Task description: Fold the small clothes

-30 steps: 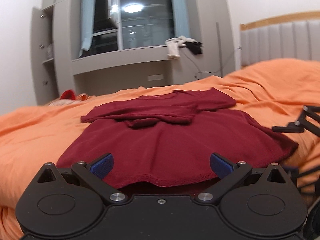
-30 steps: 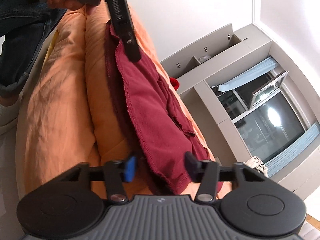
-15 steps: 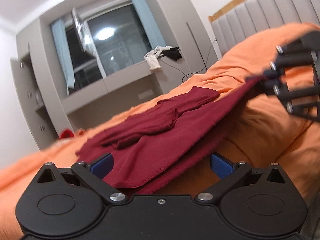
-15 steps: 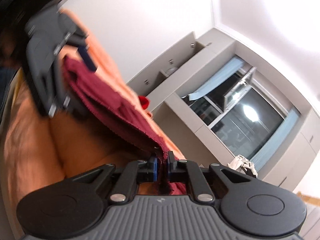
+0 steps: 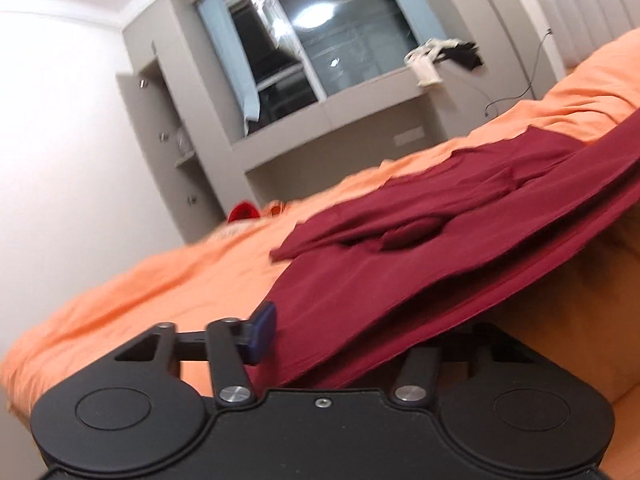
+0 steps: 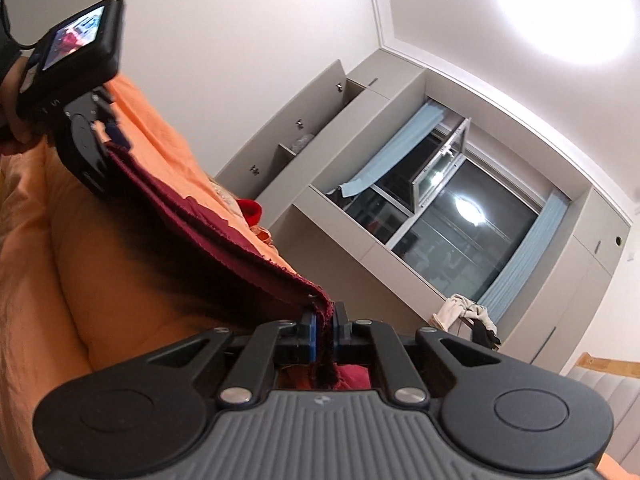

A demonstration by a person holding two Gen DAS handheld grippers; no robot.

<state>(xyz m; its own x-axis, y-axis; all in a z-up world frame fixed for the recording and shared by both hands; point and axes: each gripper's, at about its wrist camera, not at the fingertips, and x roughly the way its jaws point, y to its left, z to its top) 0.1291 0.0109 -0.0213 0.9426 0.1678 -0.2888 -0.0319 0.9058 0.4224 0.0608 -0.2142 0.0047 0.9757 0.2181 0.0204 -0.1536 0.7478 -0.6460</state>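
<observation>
Lifting one maroon shirt (image 5: 400, 276) off the orange bed (image 5: 168, 280), hem stretching between two grippers: right gripper (image 6: 324, 334) clenching its corner, left gripper (image 5: 340, 340) half hidden by cloth, jaws' state unclear; window (image 6: 452, 216) beyond.

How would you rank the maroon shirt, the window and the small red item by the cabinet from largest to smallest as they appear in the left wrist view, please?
1. maroon shirt, though it lies nearest the camera
2. window
3. small red item, plainly smallest
</observation>
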